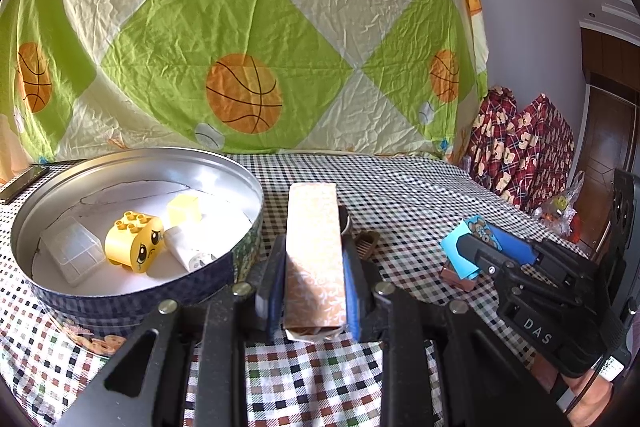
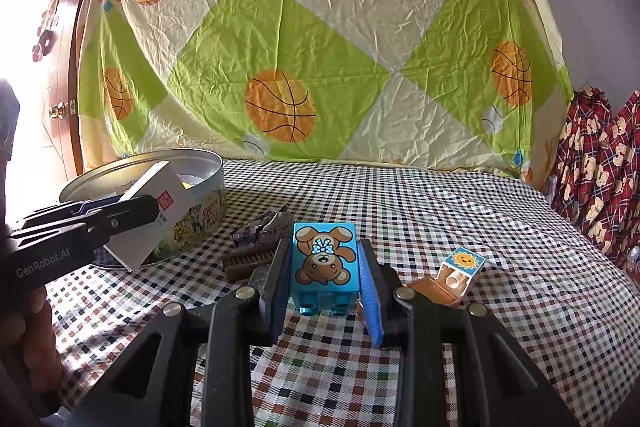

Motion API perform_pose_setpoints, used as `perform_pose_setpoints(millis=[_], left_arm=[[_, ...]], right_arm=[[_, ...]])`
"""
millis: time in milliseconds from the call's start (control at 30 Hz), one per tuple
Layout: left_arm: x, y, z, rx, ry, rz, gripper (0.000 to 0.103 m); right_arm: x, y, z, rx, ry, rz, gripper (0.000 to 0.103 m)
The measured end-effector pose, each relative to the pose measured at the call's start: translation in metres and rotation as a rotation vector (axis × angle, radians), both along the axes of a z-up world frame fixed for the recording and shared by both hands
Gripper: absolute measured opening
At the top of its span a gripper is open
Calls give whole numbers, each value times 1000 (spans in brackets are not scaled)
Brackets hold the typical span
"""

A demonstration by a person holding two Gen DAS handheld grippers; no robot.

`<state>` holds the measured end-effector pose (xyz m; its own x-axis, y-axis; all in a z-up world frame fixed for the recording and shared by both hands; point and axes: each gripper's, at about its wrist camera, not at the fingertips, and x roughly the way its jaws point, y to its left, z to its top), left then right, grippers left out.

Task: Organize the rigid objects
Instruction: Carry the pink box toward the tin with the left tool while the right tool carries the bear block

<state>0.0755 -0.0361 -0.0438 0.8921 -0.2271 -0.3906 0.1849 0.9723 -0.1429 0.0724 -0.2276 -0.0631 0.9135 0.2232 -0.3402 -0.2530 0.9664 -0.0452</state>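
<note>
My left gripper (image 1: 314, 279) is shut on a long carton (image 1: 312, 211) with an orange and white pattern, held just right of a round metal tin (image 1: 132, 291). In the tin lie a yellow face block (image 1: 136, 243), a clear plastic case (image 1: 74, 251), a pale yellow cube (image 1: 185, 209) and a white box (image 1: 188, 251). My right gripper (image 2: 325, 267) is shut on a blue teddy-bear block (image 2: 325, 259) low over the checked tablecloth. In the right wrist view the left gripper (image 2: 136, 211) shows at the left, with the carton (image 2: 156, 211) in front of the tin (image 2: 200, 195).
A sun-picture block on a brown piece (image 2: 460, 271) lies right of the bear block. A small brown comb (image 2: 248, 261) and a glittery item (image 2: 264, 227) lie between the tin and the block. A phone (image 1: 24, 181) rests at the far left. A patterned sheet hangs behind the table.
</note>
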Motion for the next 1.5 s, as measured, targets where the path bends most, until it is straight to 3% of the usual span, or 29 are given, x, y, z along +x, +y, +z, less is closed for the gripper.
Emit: perform_pose_setpoints(millis=[933, 1500], left_arm=[[-11, 1, 1, 8, -59, 31, 24], [-25, 32, 2, 18, -98, 121, 24]], right_arm=[[-9, -1, 2, 16, -53, -32, 34], [-17, 36, 4, 4, -81, 50, 34]])
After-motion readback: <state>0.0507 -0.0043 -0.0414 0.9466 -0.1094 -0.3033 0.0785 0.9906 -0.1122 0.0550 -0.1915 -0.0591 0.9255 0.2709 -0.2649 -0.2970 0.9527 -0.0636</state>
